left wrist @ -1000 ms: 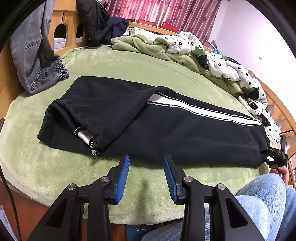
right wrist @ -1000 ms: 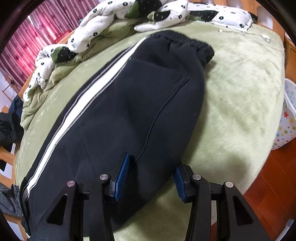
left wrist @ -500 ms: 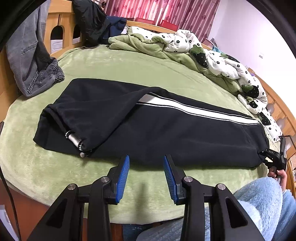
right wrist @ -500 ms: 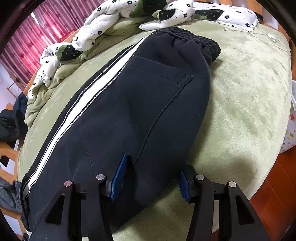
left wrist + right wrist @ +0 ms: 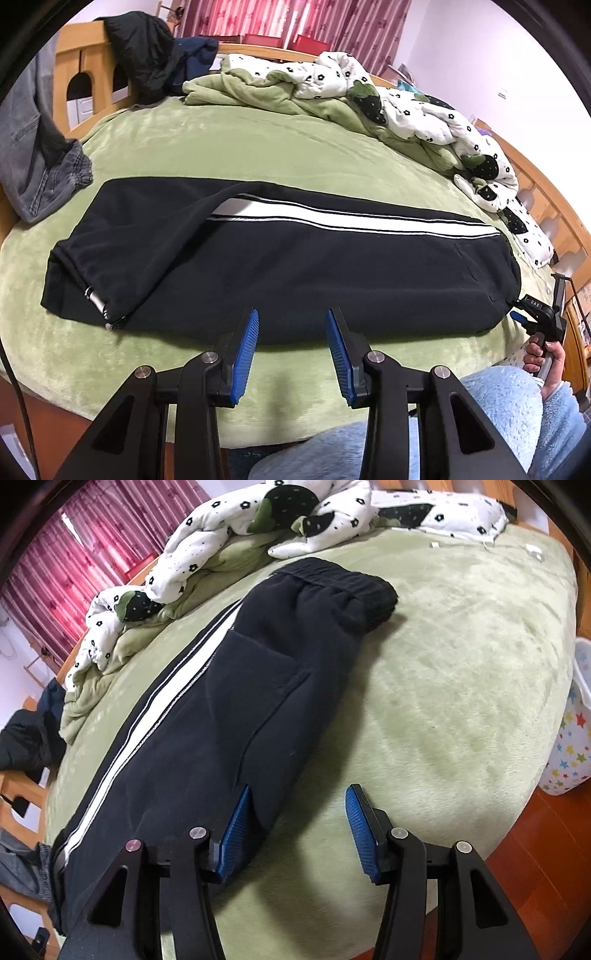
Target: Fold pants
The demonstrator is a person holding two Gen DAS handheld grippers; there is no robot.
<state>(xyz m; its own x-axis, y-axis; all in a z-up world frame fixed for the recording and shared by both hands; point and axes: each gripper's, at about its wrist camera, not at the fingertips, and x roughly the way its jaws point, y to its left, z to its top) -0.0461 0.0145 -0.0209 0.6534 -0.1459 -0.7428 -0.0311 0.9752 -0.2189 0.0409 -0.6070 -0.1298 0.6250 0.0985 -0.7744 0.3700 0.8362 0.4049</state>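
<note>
Black pants (image 5: 280, 262) with a white side stripe (image 5: 354, 219) lie lengthwise on the green bed, legs folded one over the other. The cuffs with a metal cord end (image 5: 96, 298) are at the left, the elastic waistband (image 5: 347, 579) at the far end in the right wrist view. My left gripper (image 5: 291, 326) is open and empty, just at the pants' near edge. My right gripper (image 5: 295, 801) is open, its left pad (image 5: 236, 823) against the near edge of the pants (image 5: 229, 701). It also shows in the left wrist view (image 5: 532, 314) at the waist end.
A crumpled white flowered quilt (image 5: 417, 114) and green blanket (image 5: 258, 92) lie along the far side. Grey jeans (image 5: 33, 155) and dark clothes (image 5: 147, 55) hang on the wooden bed frame (image 5: 77, 74) at the left. A star-patterned bin (image 5: 570, 731) stands beside the bed. A cable (image 5: 480, 542) lies near the quilt.
My right gripper has opened wider and pulled back toward the pants' near edge. My left gripper has drawn back slightly; the pants lie as before.
</note>
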